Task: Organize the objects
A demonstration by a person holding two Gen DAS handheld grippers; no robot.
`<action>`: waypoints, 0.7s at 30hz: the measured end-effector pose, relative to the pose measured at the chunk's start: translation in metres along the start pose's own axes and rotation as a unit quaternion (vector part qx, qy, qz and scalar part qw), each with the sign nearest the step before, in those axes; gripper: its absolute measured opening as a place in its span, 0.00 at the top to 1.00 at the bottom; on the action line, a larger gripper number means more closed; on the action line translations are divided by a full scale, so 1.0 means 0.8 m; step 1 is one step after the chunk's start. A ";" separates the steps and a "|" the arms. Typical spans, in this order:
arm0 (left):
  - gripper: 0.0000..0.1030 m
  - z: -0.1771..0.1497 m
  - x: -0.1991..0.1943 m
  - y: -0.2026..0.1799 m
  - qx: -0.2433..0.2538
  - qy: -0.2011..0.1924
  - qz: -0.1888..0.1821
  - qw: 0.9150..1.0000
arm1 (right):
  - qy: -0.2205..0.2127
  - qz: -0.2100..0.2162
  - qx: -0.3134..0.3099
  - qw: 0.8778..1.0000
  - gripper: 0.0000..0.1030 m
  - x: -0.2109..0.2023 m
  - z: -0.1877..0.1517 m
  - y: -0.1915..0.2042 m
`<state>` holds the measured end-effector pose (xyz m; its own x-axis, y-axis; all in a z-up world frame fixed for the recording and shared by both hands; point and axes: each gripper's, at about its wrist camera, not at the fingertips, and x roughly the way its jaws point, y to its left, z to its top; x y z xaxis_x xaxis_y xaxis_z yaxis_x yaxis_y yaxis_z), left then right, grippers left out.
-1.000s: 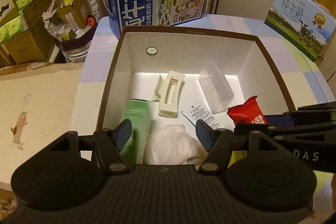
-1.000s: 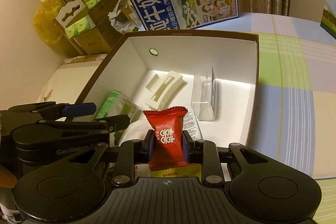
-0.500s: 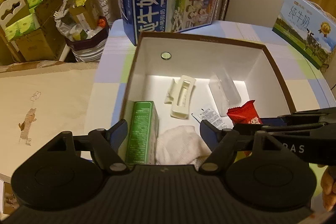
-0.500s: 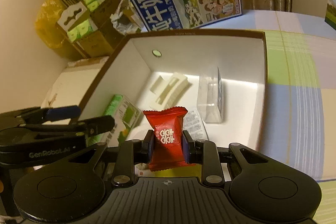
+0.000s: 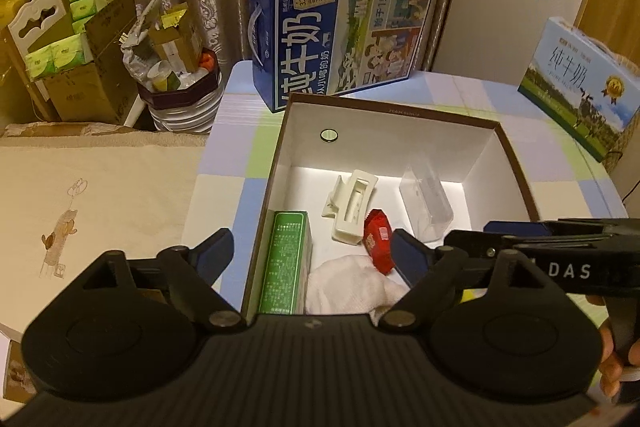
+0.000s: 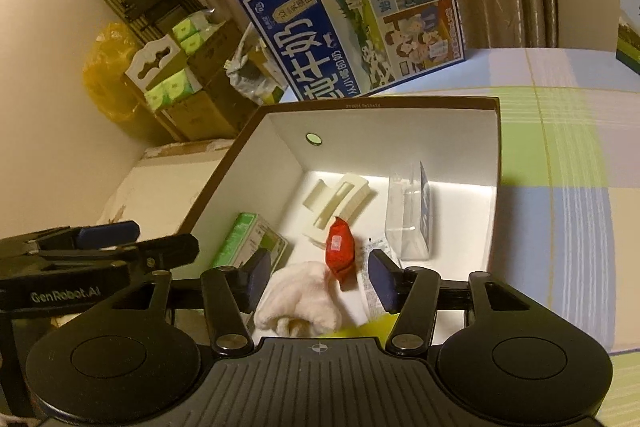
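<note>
Red candy packet [image 6: 340, 254], light and crinkly, drops free into box [image 6: 360, 115]; right gripper [image 6: 318, 277] jaws just opened, left gripper [image 5: 310, 255] jaws wide, empty.

The big blue milk carton [image 5: 340, 27] reads "1956". The left tool [image 6: 96, 259] is marked "GenRobot.AI"; the right tool [image 5: 560, 247] shows "DAS".

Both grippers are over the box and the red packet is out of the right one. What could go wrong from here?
1. The red packet looks mid-drop, tilted by the hair clip; it may land propped on it, not flat.
2. The right gripper, jaws just opened, and the left gripper, also open, sit close together above the box; they could knock each other on withdrawal.
</note>
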<state>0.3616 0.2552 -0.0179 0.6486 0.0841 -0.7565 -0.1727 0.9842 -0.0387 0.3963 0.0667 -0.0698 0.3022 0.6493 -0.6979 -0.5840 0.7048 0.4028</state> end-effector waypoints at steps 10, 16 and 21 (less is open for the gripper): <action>0.08 -0.017 -0.043 -0.003 -0.009 -0.014 -0.013 1.000 | -0.001 -0.010 -0.005 1.000 0.36 -0.043 -0.024 0.010; 0.04 -0.037 -0.060 -0.009 -0.008 -0.017 -0.012 1.000 | -0.006 -0.021 0.006 1.000 0.33 -0.074 -0.044 0.011; 0.04 -0.054 -0.072 -0.013 -0.011 -0.015 -0.019 1.000 | -0.012 -0.033 0.015 0.999 0.32 -0.096 -0.061 0.012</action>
<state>0.2937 0.2336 -0.0021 0.6764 0.0513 -0.7348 -0.1635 0.9831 -0.0819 0.3306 0.0093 -0.0412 0.3571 0.6068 -0.7101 -0.5388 0.7549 0.3741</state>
